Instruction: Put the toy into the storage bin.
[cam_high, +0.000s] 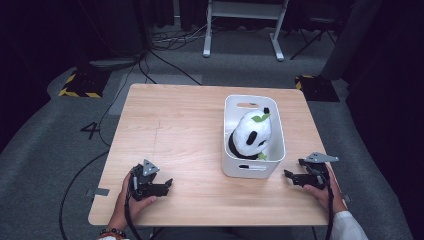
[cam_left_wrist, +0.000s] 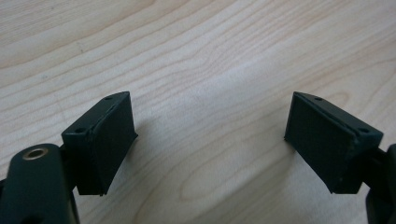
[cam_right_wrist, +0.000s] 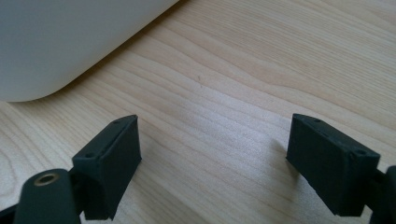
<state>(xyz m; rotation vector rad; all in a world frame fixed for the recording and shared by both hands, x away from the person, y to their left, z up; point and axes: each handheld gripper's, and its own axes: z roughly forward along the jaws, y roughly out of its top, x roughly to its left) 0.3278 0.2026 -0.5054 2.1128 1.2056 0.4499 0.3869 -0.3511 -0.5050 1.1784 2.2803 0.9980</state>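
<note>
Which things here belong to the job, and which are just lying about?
Likely in the job:
left tool, open
right tool, open
plush panda
white bin holding it
wooden table

Lying about:
floor cables
white desk frame
hazard-striped plates

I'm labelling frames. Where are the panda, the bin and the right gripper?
panda (cam_high: 251, 131): high view, on its white body.
bin (cam_high: 248, 171): high view, on its near wall.
right gripper (cam_right_wrist: 212, 163): right gripper view, midway between its open jaws.

The white bin (cam_high: 253, 167) hides the panda toy's (cam_high: 251, 132) lower body behind its near wall. In the right gripper view, the picture's edges cut off the bin (cam_right_wrist: 70, 42).
</note>
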